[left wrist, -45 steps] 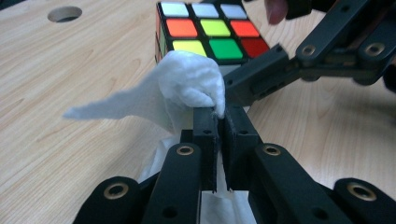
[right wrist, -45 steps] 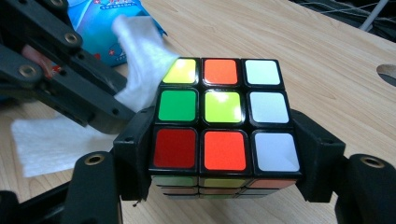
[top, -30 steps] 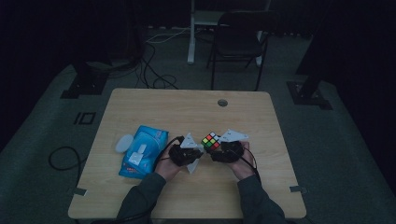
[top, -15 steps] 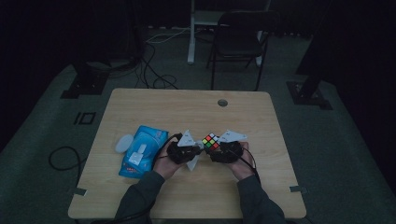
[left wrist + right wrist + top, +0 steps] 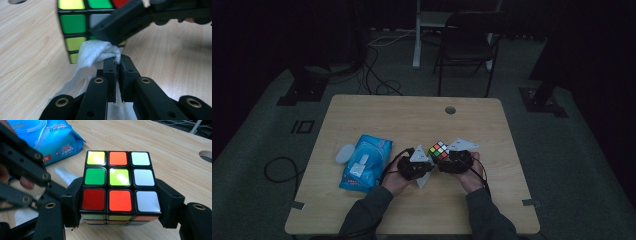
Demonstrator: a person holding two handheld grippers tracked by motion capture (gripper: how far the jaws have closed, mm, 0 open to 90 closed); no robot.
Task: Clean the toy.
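Near the table's front edge, our right tool (image 5: 120, 220) clamped the puzzle cube (image 5: 119, 182) while our left tool (image 5: 117, 63) pinched a white wipe (image 5: 96, 51) against its side; steady pressure and short strokes looked best.

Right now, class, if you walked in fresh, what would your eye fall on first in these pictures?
First the bright cube, clamped between the right gripper jaws near the table's middle. Next, the white wipe pinched in the left gripper, its bunched tip at the cube's side. Then the blue wipe pack lying flat to the left of the hands.
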